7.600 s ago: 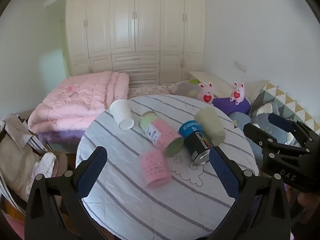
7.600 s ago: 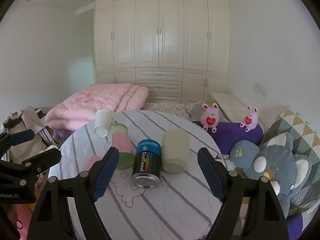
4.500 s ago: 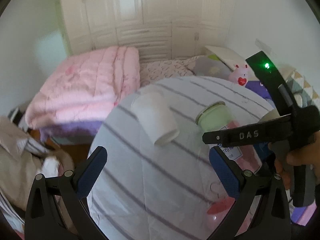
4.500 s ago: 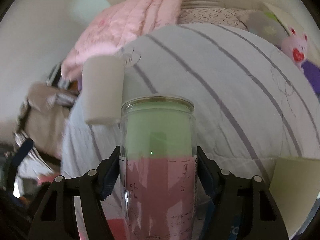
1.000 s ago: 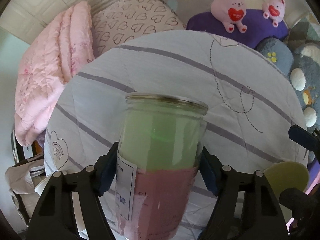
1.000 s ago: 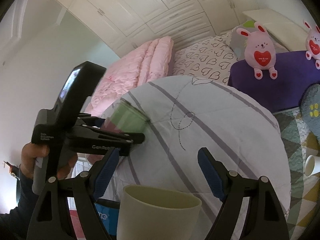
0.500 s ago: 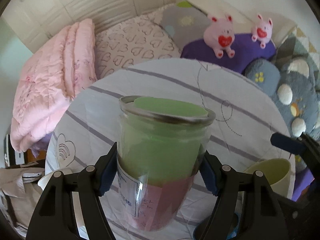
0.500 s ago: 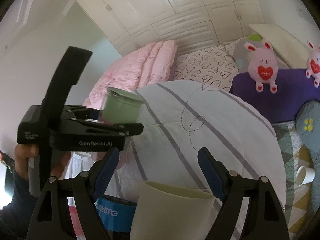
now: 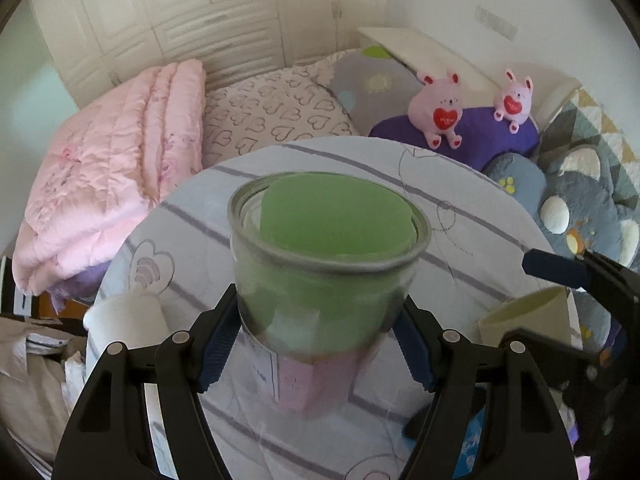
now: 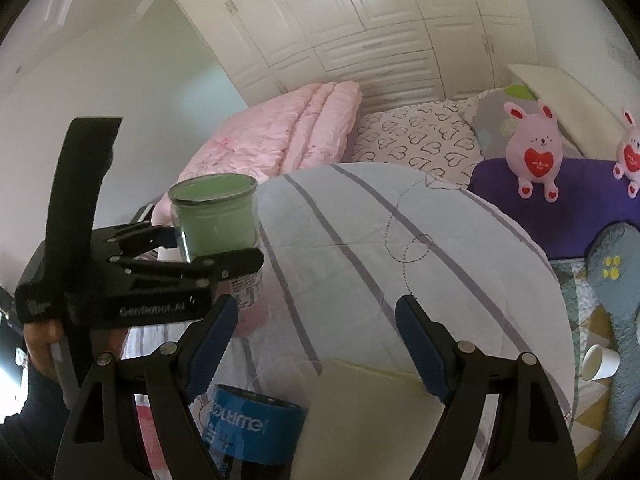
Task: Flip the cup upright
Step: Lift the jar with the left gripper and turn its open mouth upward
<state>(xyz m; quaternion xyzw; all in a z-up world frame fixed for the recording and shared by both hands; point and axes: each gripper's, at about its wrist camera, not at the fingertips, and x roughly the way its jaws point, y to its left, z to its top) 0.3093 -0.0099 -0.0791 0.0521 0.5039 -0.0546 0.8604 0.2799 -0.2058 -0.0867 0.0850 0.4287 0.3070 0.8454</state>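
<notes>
My left gripper (image 9: 316, 344) is shut on a clear glass cup (image 9: 326, 256) lined with green and pink paper. The cup stands upright, mouth up, over the round striped table (image 9: 472, 216). In the right wrist view the same cup (image 10: 216, 220) shows at the left, clamped in the left gripper (image 10: 180, 256). My right gripper (image 10: 316, 340) is open and empty, just above a cream cup (image 10: 368, 412) and a blue can (image 10: 248, 428) at the table's near edge.
A white paper cup (image 9: 128, 320) lies at the table's left edge. The cream cup (image 9: 524, 320) stands at the right, by my right gripper's finger (image 9: 556, 268). A pink quilt (image 9: 104, 172), pillows and plush toys (image 9: 440, 108) lie on the bed behind.
The left gripper has tilted the glass cup further upright; its open mouth now faces up toward the camera. The right gripper has shifted slightly and stays open.
</notes>
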